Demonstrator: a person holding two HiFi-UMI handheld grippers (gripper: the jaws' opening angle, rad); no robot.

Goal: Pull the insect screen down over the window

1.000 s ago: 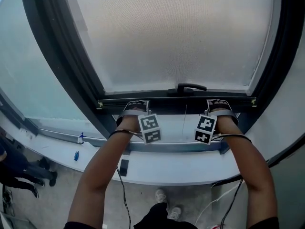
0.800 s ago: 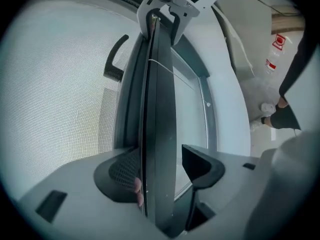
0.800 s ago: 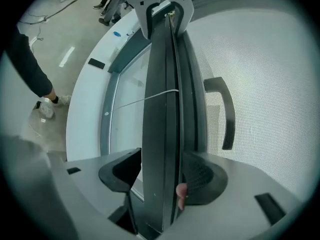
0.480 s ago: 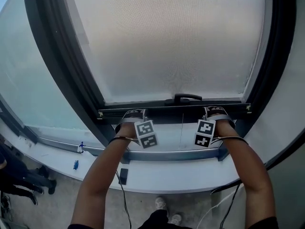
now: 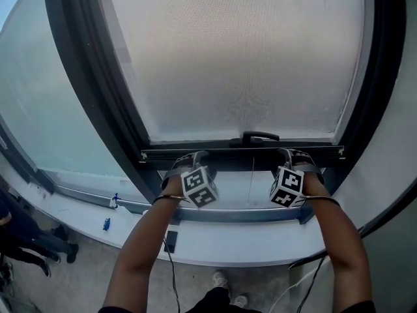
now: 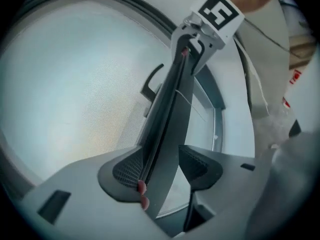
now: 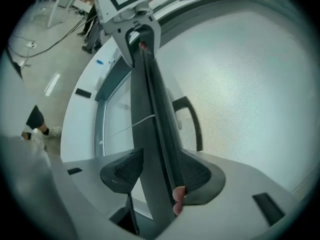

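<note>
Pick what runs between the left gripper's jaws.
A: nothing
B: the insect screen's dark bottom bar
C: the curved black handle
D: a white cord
B: in the left gripper view the bottom bar passes straight between the jaws of the left gripper, while the handle stands off to one side of it.
</note>
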